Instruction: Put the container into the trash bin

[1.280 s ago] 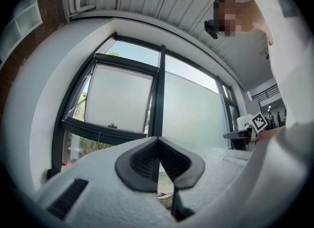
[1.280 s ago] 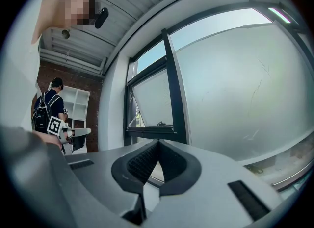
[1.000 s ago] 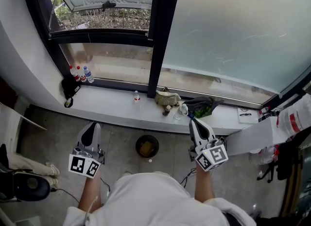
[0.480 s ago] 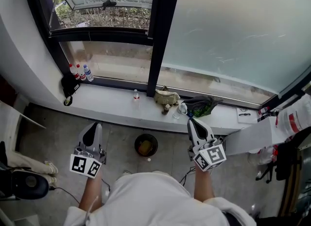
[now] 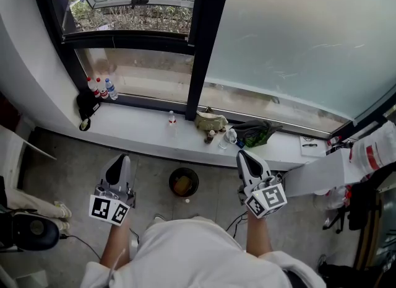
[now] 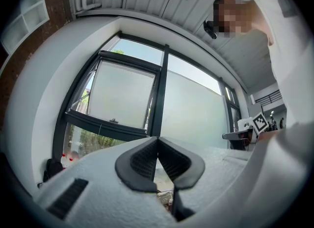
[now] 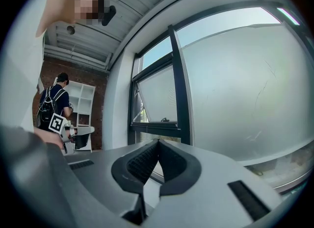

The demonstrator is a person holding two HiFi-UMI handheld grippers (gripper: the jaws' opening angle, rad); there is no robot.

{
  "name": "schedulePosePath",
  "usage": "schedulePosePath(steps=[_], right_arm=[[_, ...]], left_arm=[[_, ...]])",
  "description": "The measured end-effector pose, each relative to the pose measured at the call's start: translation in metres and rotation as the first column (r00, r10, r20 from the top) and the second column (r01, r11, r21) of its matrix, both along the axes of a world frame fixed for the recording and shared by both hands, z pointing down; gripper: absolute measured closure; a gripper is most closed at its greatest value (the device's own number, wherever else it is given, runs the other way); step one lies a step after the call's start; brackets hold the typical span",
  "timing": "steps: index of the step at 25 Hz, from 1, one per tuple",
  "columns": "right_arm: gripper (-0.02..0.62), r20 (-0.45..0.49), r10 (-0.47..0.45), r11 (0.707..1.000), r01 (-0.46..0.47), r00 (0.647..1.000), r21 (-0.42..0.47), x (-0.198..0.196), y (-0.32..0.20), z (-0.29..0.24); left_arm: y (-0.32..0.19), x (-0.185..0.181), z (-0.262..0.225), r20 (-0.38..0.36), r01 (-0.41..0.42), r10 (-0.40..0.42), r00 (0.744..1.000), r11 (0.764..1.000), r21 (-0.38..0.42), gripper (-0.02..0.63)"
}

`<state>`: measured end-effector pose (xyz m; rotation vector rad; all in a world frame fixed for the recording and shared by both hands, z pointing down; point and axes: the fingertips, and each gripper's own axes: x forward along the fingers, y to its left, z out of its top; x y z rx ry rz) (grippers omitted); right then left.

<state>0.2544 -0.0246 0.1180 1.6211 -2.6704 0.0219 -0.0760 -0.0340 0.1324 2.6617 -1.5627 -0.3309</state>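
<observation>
Your left claw [image 5: 119, 160] and right claw [image 5: 245, 157]: both closed, empty. The clear container [image 5: 225, 140] on the sill [image 5: 136, 132] looks light, crushable; pinch its rim gently.

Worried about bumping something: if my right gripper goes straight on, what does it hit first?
The right gripper would probably meet the window near its dark upright frame; nothing nearer shows, but depth is unclear.
</observation>
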Motion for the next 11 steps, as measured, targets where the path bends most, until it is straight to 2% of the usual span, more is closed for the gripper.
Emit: schedulePosePath(steps=[11], right_arm=[[0.594, -0.003, -0.007, 1.0, 0.007, 1.0, -0.011, -0.0043, -0.0005, 0.0037]], left_arm=[[0.002, 0.0029, 0.0025, -0.002, -0.003, 0.003, 1.0, 1.0, -0.001, 0.589]])
